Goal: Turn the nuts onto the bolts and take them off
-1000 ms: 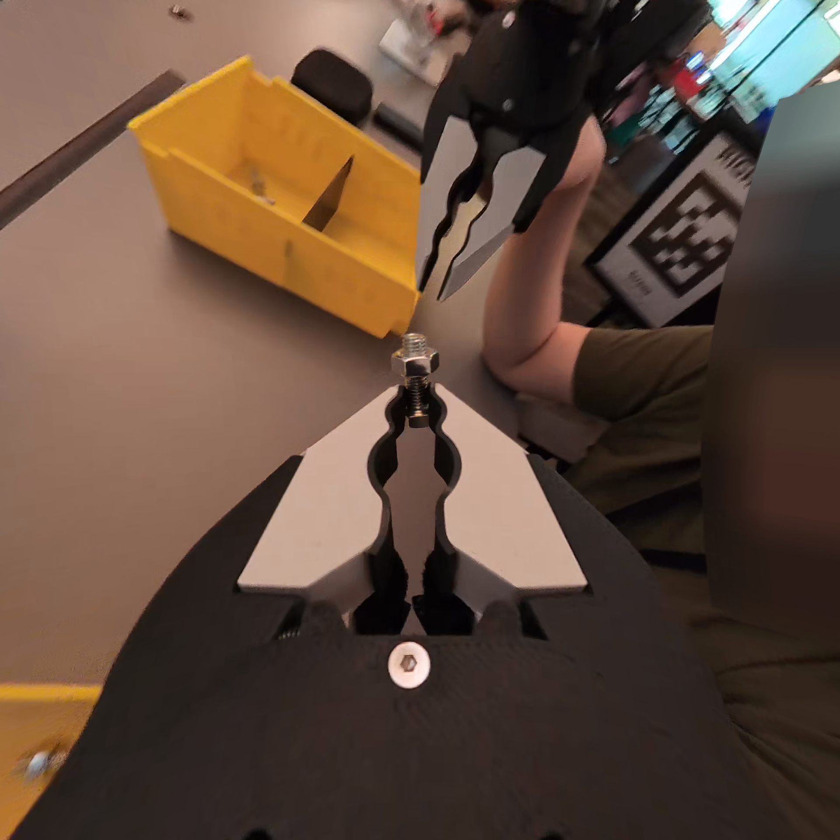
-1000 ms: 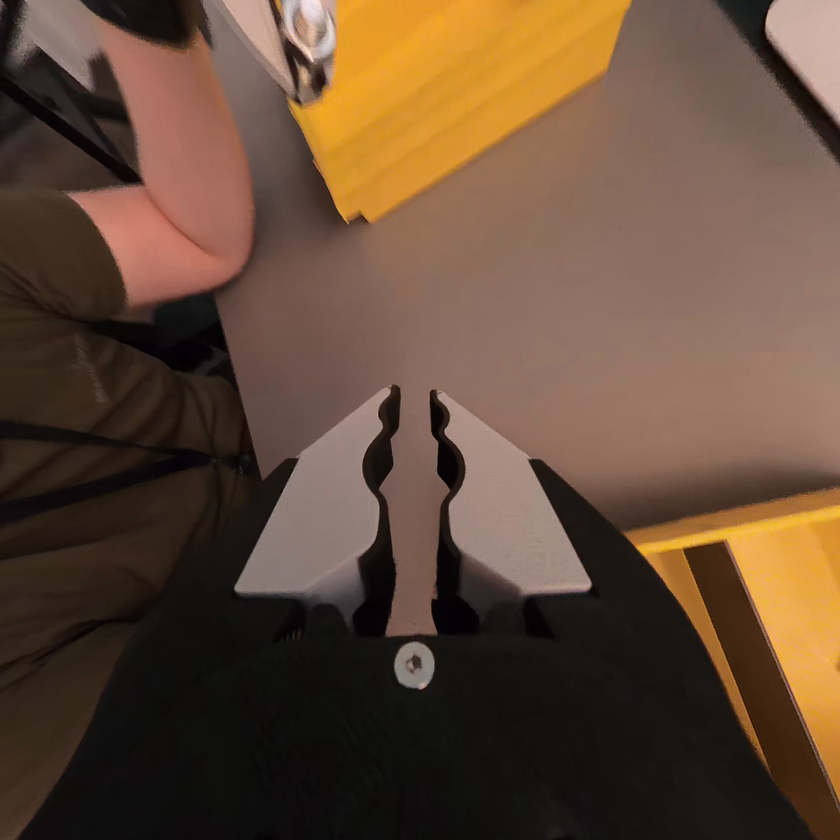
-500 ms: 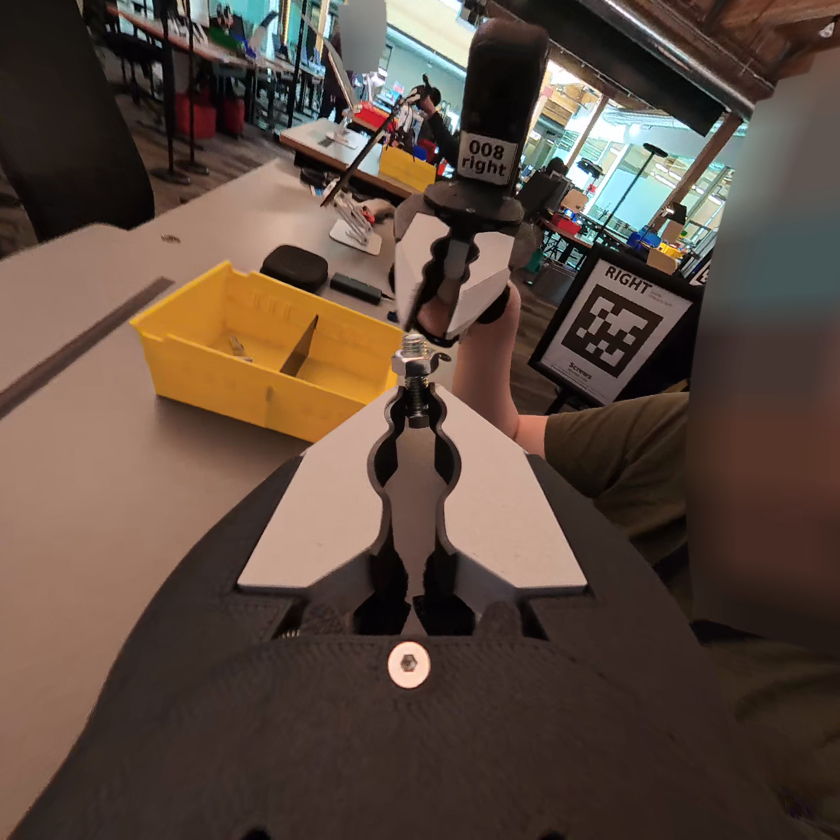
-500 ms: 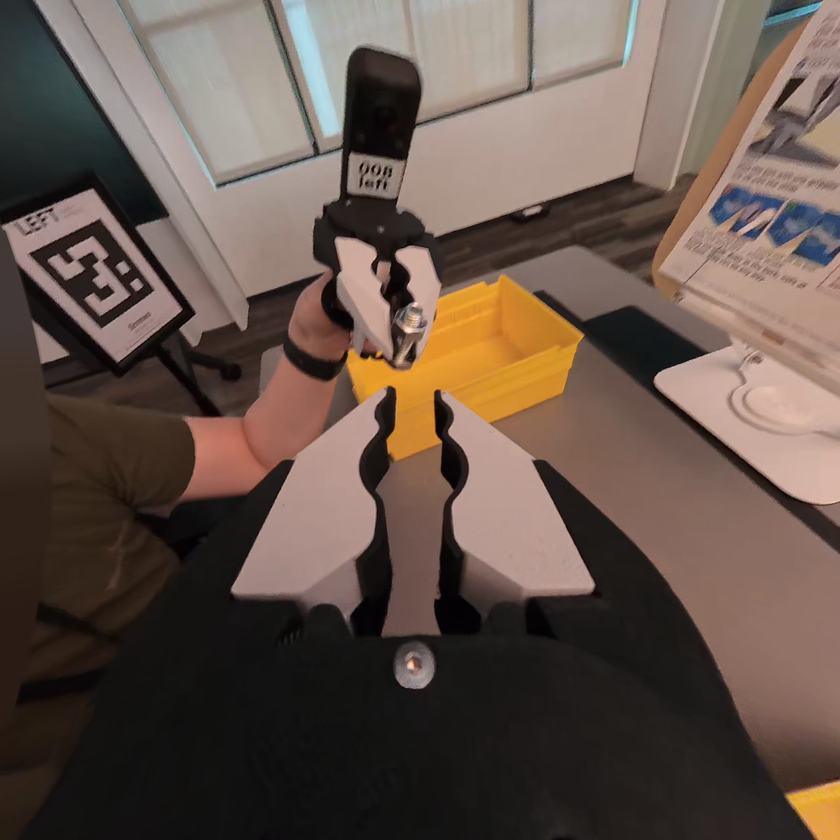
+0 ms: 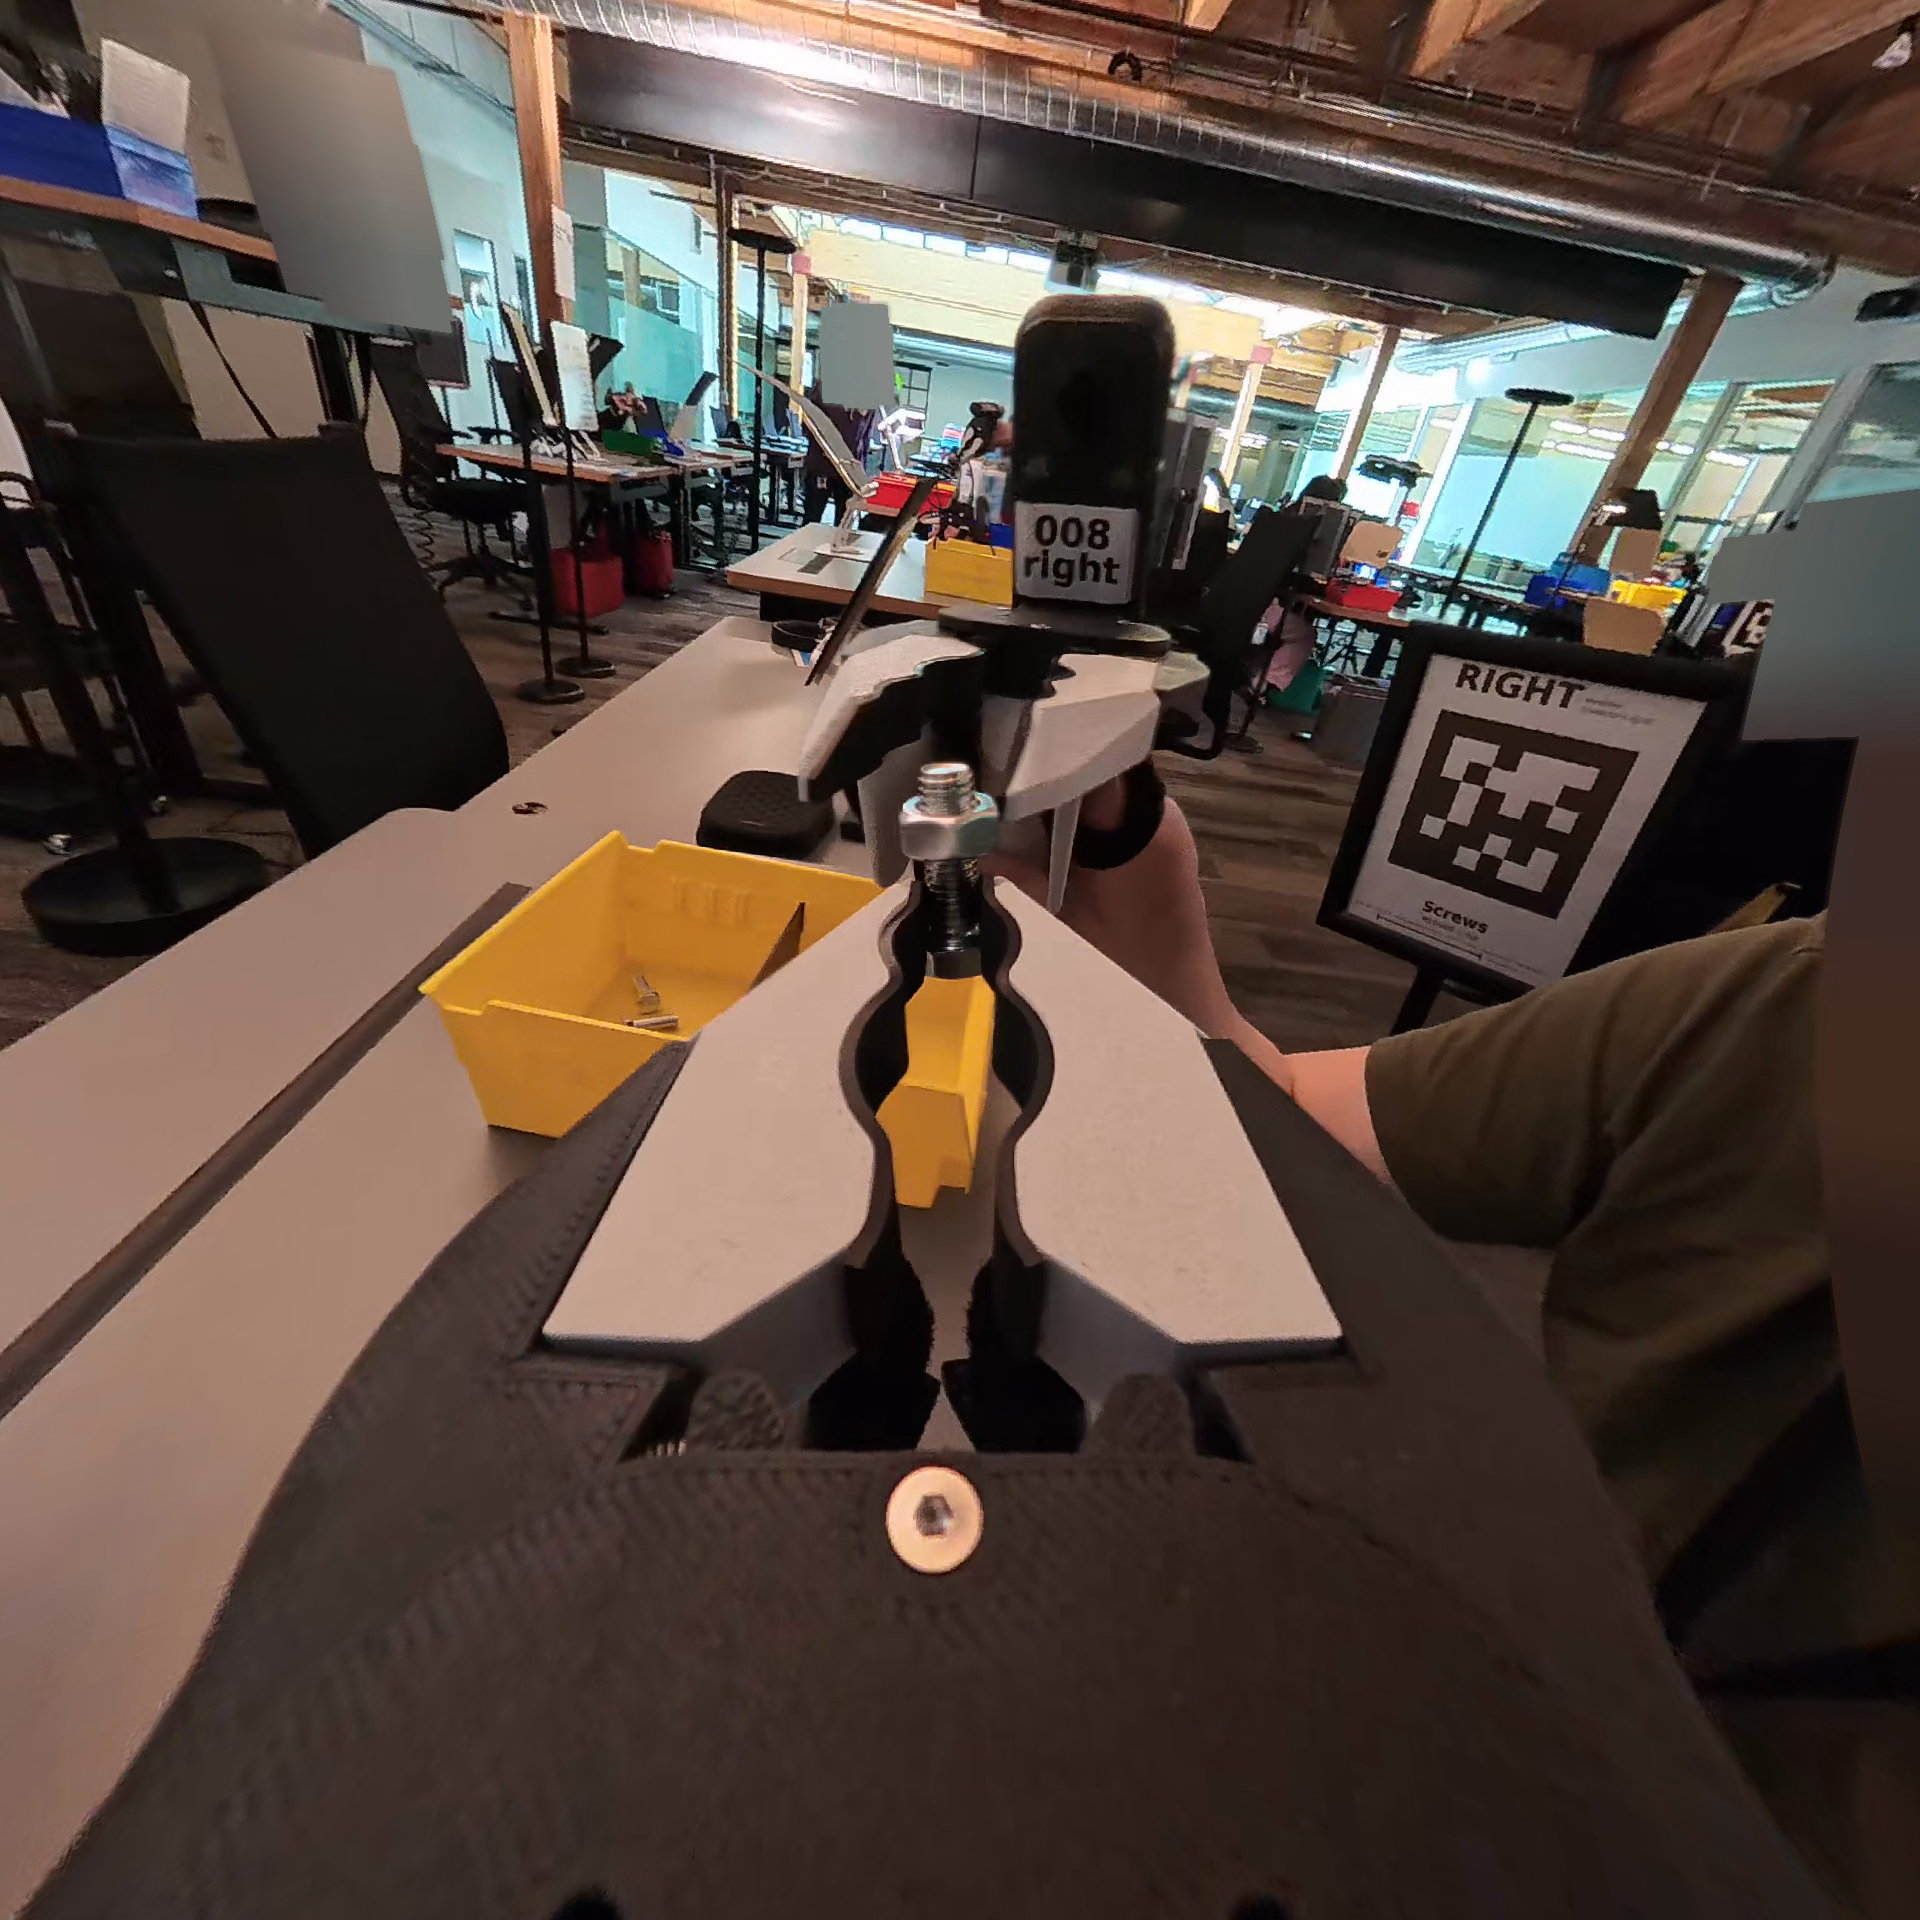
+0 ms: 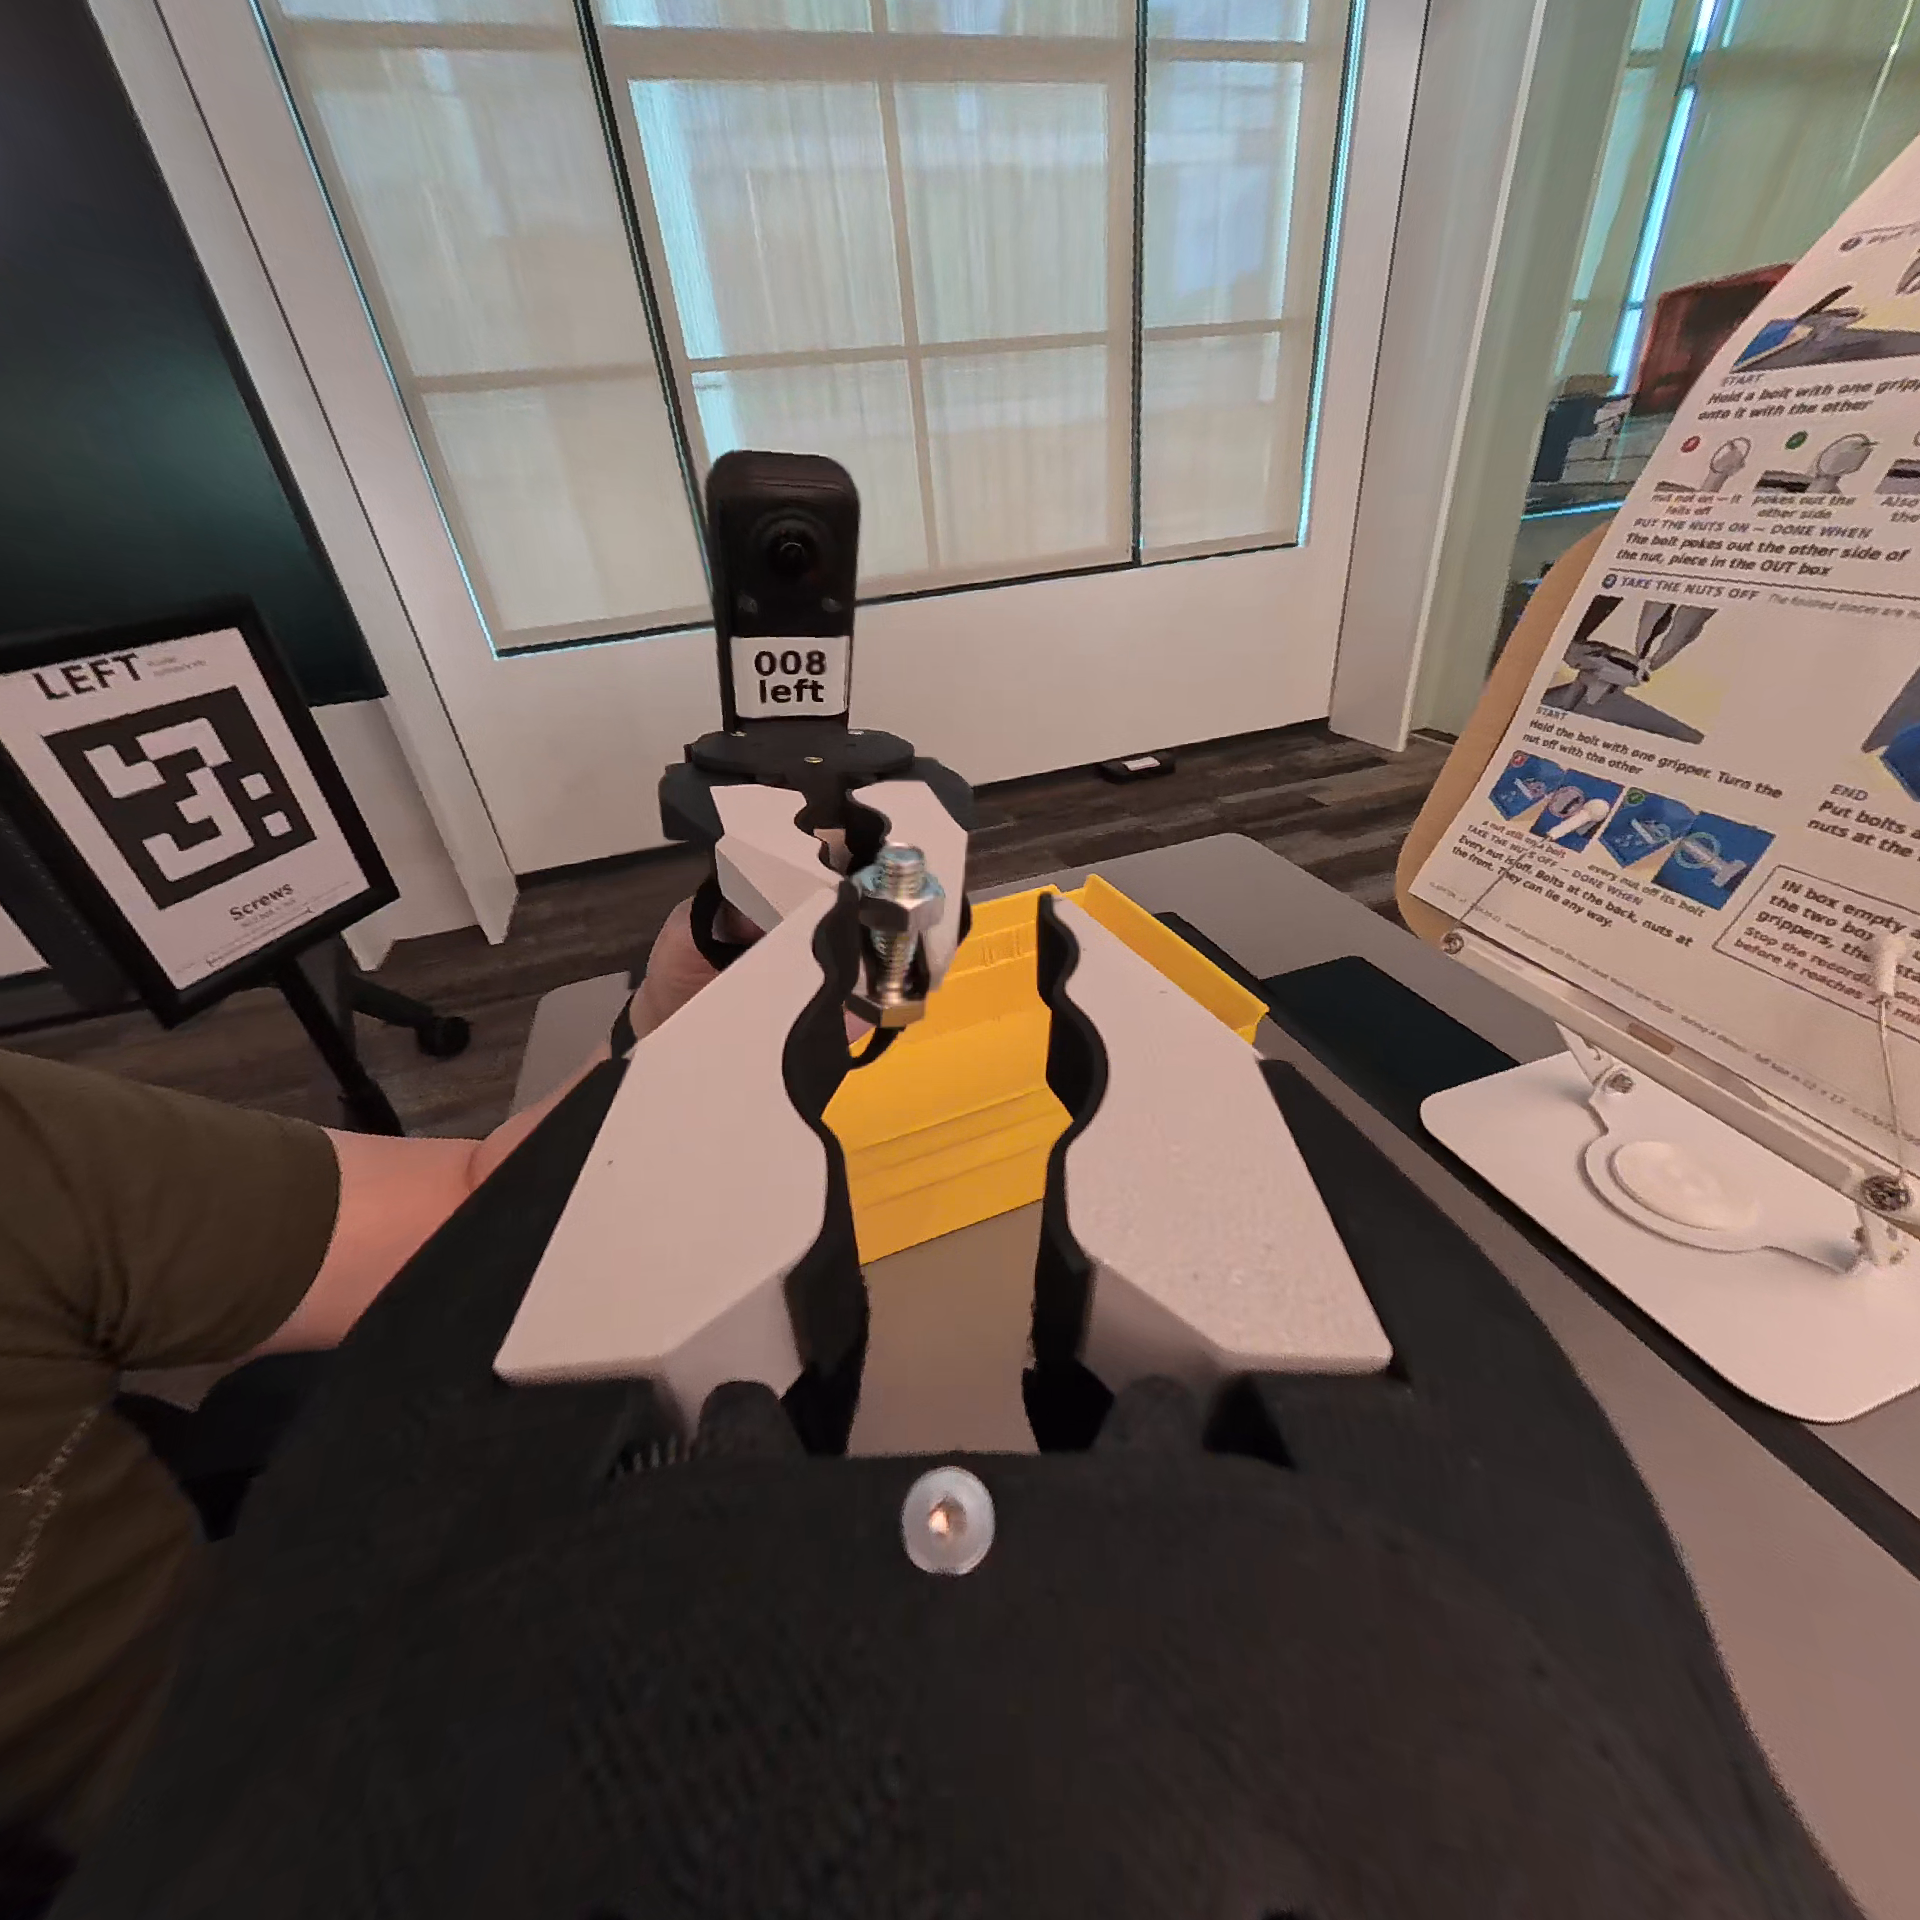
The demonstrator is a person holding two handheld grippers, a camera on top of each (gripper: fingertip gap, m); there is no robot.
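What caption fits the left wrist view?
Left gripper holds a bolt with nut; open right gripper approaches.

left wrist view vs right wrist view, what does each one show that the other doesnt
Only the left wrist view shows the divided yellow bin holding loose bolts. Only the right wrist view shows the instruction sheet on its stand and the window. Both show the left gripper shut on the bolt, its nut on, and the open right gripper.

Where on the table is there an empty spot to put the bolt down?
Bare grey table lies left of the yellow bin, across the dark groove. Another clear patch sits between the second yellow bin and the white stand base. It is crowded where both grippers meet.
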